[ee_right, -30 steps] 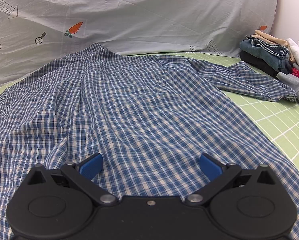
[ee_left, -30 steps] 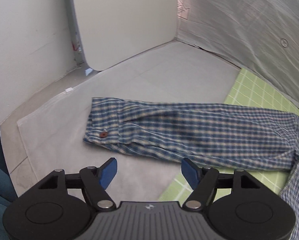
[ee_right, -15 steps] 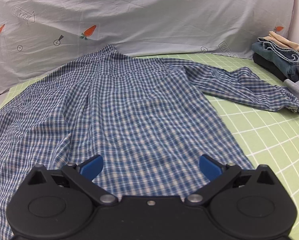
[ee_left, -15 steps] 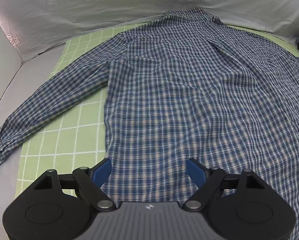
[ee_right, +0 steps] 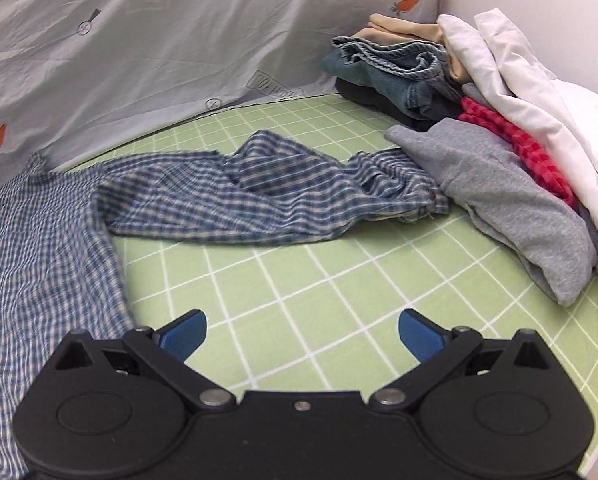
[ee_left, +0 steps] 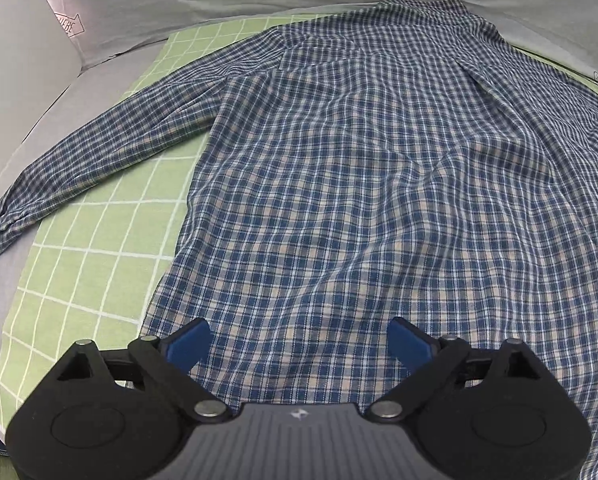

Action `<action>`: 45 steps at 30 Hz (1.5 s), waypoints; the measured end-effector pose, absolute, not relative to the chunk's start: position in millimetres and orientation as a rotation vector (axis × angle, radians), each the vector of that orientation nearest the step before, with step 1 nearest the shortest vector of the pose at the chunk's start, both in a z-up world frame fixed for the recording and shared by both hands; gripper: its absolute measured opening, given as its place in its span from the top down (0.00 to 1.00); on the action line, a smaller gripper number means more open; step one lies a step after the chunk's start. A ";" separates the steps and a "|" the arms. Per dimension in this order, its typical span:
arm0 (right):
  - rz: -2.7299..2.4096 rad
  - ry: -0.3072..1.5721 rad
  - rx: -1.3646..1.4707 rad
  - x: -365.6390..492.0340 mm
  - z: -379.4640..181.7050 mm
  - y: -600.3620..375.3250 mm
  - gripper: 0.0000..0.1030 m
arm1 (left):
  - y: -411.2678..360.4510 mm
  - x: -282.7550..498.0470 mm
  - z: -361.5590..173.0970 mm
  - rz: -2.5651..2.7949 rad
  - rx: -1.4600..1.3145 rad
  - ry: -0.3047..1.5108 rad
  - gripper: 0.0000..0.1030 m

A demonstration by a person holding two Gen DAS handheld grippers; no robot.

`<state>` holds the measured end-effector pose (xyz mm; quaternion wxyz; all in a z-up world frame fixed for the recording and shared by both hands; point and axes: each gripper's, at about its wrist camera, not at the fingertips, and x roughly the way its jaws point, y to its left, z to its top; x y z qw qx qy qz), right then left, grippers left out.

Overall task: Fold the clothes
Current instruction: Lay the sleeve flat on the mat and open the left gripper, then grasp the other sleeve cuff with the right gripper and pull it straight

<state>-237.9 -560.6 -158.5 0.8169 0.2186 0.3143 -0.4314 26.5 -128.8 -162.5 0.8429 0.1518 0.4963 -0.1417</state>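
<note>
Blue plaid shirt [ee_left: 371, 184] spread flat on green grid mat [ee_left: 99, 240], one sleeve toward 9 o'clock, left tool [ee_left: 299, 340] just opened wide over the hem, gripping nothing, right tool [ee_right: 301, 334] wide and empty over bare mat, other sleeve [ee_right: 267, 196] rumpled at 12 o'clock, clothes pile [ee_right: 479, 120] at 2 o'clock

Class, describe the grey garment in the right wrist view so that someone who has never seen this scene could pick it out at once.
Start at the pile of clothes in the far right corner of the green checked mat. The grey garment lies at the pile's near edge, spread towards the mat. Alone there, it is plain grey and touches the cuff of the blue plaid shirt.
</note>
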 end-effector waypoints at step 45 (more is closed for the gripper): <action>-1.570 0.532 0.544 -281.0 -160.4 -602.2 0.59 | -122.8 54.0 -172.8 -0.593 0.365 1.014 0.00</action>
